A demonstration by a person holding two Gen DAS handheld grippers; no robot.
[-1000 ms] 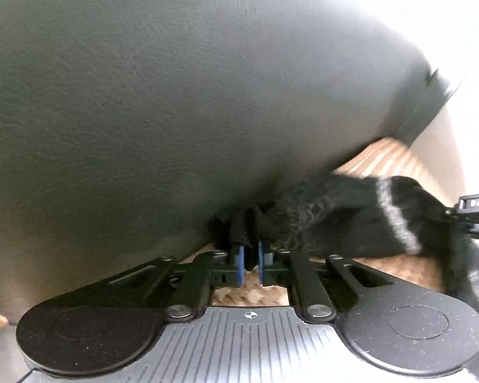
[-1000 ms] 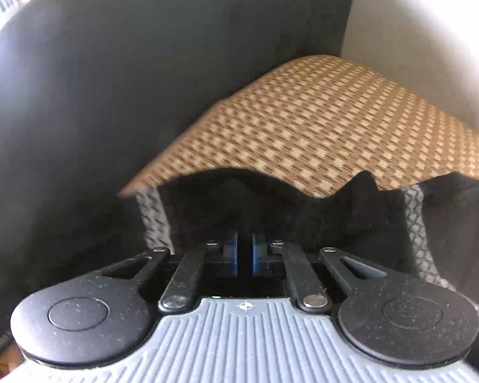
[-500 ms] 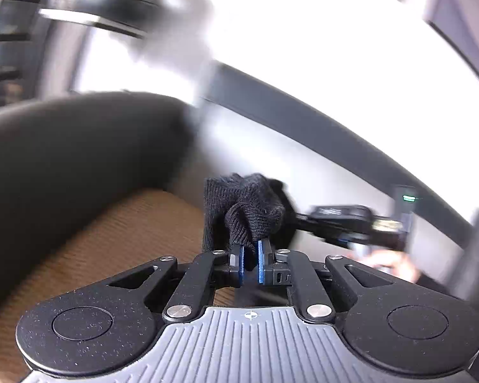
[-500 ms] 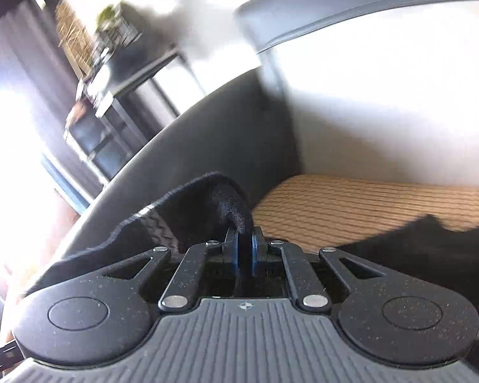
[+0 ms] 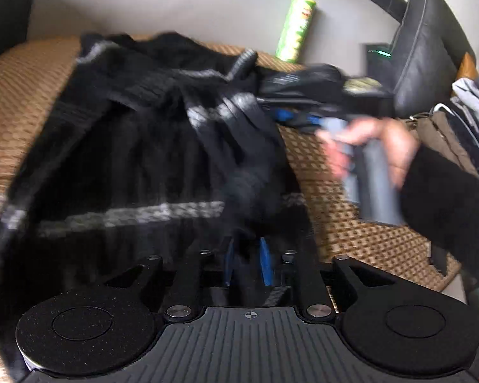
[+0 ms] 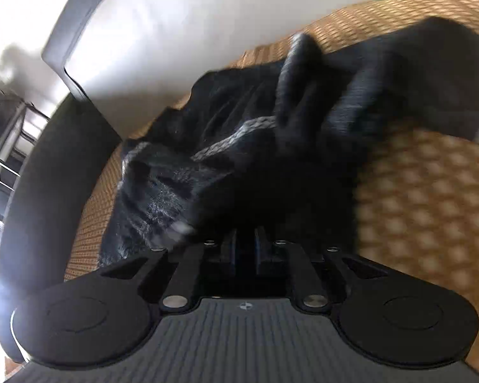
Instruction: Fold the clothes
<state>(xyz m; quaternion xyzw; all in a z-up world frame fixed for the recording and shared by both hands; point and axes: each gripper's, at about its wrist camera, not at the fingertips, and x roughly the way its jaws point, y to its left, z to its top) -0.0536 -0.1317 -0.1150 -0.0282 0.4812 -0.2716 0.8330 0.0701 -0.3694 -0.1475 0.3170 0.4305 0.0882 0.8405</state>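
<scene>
On the woven seat (image 5: 22, 89) the black sweater (image 5: 127, 146) lies spread and rumpled. My left tool (image 5: 247, 263) pinches its near hem between narrow blue pads. Further right, my right hand (image 5: 373, 146) grips the right tool (image 6: 245, 249), also closed on sweater fabric. A green can (image 5: 295, 28) stands behind.

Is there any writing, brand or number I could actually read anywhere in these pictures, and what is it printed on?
None can be read.
Green can by the wall: a logo patch, too blurred to read.
Dark box with a green light: a faint pale mark, too small to read.
Right gripper body, seen from the left gripper's camera: pale lettering and a yellowish label, smeared by motion.
Black sweater: grey stripes only, no writing visible.
</scene>
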